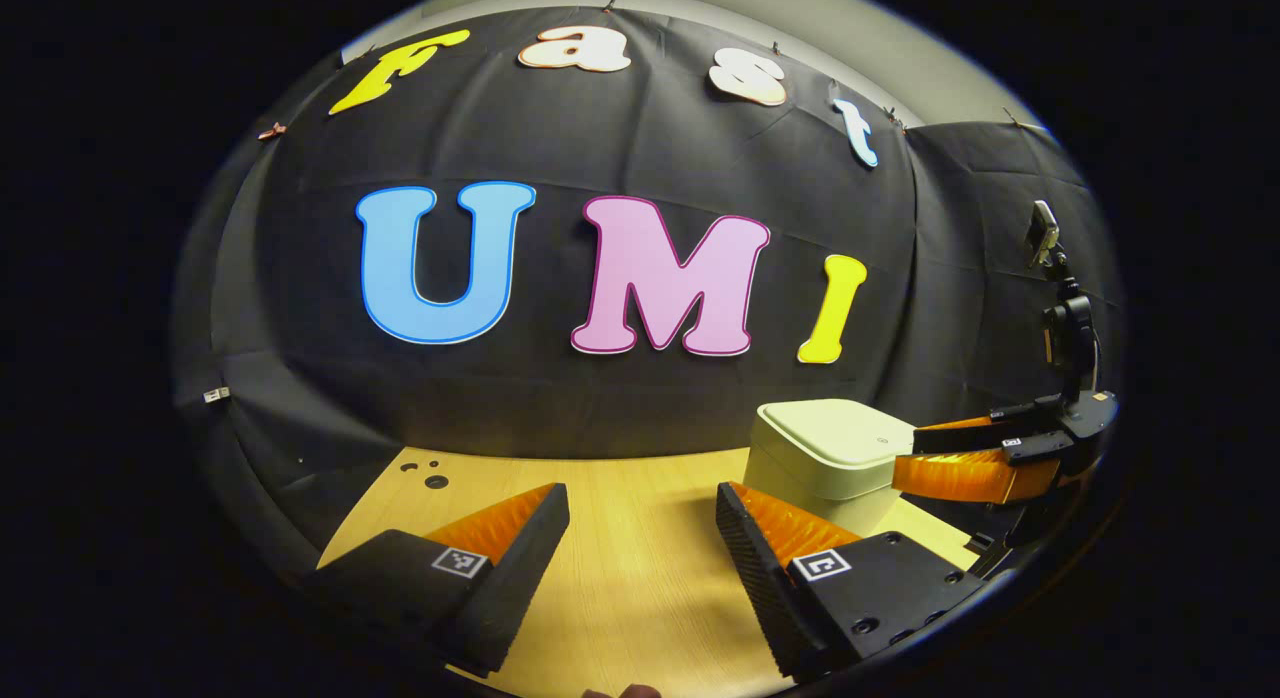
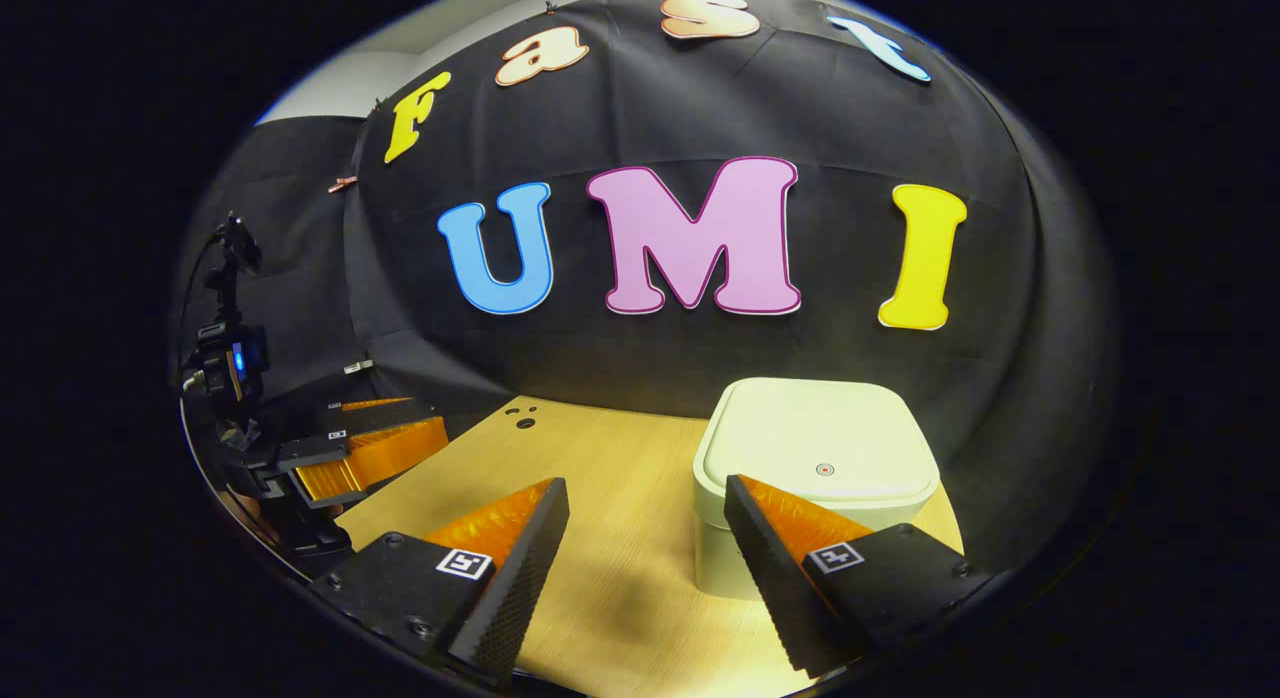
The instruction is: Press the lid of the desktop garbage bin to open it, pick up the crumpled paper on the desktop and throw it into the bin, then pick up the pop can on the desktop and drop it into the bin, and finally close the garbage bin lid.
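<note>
Black cloth walls close off the booth behind a pale wood surface (image 2: 620, 498). On it stands a cream bin (image 2: 815, 478), squarish with rounded corners, its lid (image 2: 815, 448) flat and closed, a small round mark near the lid's front edge.

In the right gripper view, your right tongs (image 2: 645, 538) are spread wide and grasp nothing. One finger overlaps the bin's front corner, so these tongs sit just in front of the bin, a sensible place from which to press the lid, probably at that mark. Whether the finger touches the bin, you cannot tell.

In the left gripper view, your left tongs (image 1: 640, 538) are also released and empty, hovering over bare wood with the bin to their right. Held back like this, they leave the lid free for the other hand. The right tongs appear there at the far right, next to the bin.

Judging by the shut lid, the first step, pressing it open, is not yet done.
</note>
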A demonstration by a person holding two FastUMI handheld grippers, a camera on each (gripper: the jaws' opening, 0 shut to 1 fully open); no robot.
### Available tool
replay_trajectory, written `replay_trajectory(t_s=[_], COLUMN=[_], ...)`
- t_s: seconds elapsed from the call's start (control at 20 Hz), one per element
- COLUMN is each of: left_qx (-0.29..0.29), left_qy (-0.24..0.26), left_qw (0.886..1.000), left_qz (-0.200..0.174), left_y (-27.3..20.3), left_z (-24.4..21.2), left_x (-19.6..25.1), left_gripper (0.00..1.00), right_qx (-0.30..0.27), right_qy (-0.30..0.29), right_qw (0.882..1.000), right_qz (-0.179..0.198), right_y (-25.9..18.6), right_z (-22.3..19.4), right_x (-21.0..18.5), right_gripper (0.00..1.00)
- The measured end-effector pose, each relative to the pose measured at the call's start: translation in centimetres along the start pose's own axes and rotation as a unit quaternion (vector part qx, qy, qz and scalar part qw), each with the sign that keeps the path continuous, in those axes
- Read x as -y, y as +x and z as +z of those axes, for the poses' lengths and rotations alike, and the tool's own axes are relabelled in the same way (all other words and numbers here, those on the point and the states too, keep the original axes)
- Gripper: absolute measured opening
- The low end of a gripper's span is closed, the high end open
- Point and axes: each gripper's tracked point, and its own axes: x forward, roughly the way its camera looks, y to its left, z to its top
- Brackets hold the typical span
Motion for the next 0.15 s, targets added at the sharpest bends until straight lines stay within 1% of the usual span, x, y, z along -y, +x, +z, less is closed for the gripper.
replay_trajectory(t_s=[0.15], left_qx=[-0.002], left_qy=[0.003], left_qw=[1.000], left_qz=[-0.005], left_y=[-0.31], left_z=[-0.18], left_x=[0.43], left_gripper=[0.95], right_qx=[-0.004], right_qy=[-0.001], right_qw=[1.000], right_qz=[0.000], right_y=[-0.08], right_z=[-0.43], right_x=[-0.12], right_gripper=[0.98])
